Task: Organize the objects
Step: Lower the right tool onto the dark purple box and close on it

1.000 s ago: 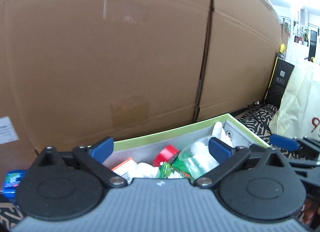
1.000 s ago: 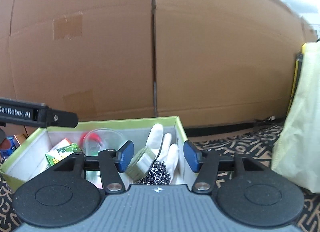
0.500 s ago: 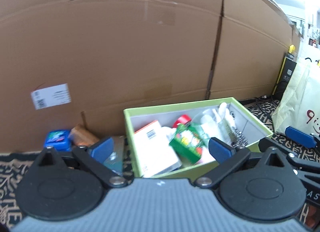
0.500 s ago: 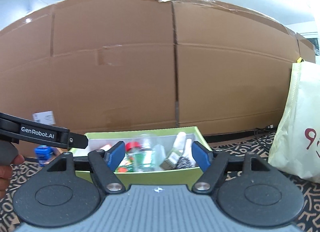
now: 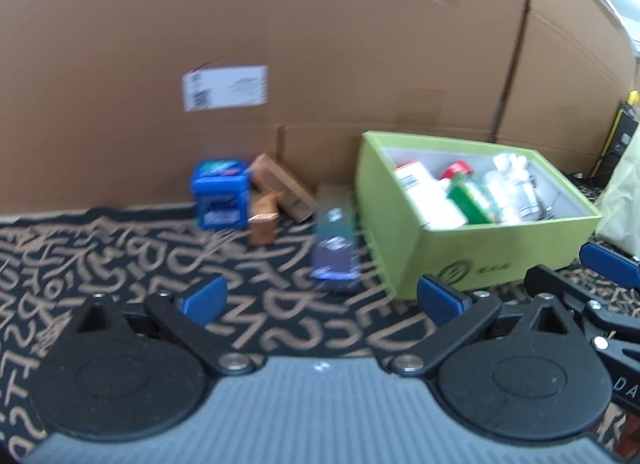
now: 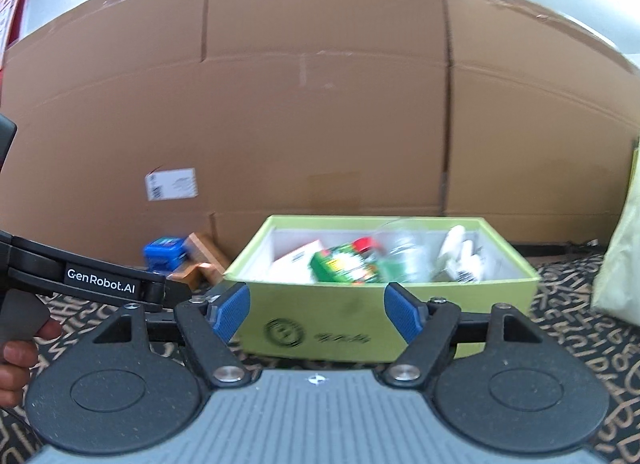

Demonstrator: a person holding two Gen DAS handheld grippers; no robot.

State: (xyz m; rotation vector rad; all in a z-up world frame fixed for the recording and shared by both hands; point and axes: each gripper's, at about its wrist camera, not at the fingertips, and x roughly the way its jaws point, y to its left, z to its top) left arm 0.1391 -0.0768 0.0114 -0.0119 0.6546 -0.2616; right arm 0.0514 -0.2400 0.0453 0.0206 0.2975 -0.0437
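Note:
A green box (image 5: 480, 260) sits on the patterned mat, right of centre, holding several items: a white carton, a green packet, a red lid, clear bottles. It also shows in the right wrist view (image 6: 360, 328). Left of it lie a dark blue-purple packet (image 5: 335, 240), brown wooden pieces (image 5: 280, 192) and a blue container (image 5: 219, 194). My left gripper (image 5: 320, 300) is open and empty, low over the mat, short of the packet. My right gripper (image 6: 316, 310) is open and empty in front of the green box.
A tall cardboard wall (image 5: 320, 44) closes off the back. A pale yellow bag (image 6: 620, 264) stands at the right. The black mat with tan lettering (image 5: 120, 264) covers the floor. The left gripper's handle and a hand (image 6: 24, 344) sit at the left of the right wrist view.
Both grippers have pulled back from over the green box. The left view has swung left, bringing the blue container, wooden pieces and dark packet into sight.

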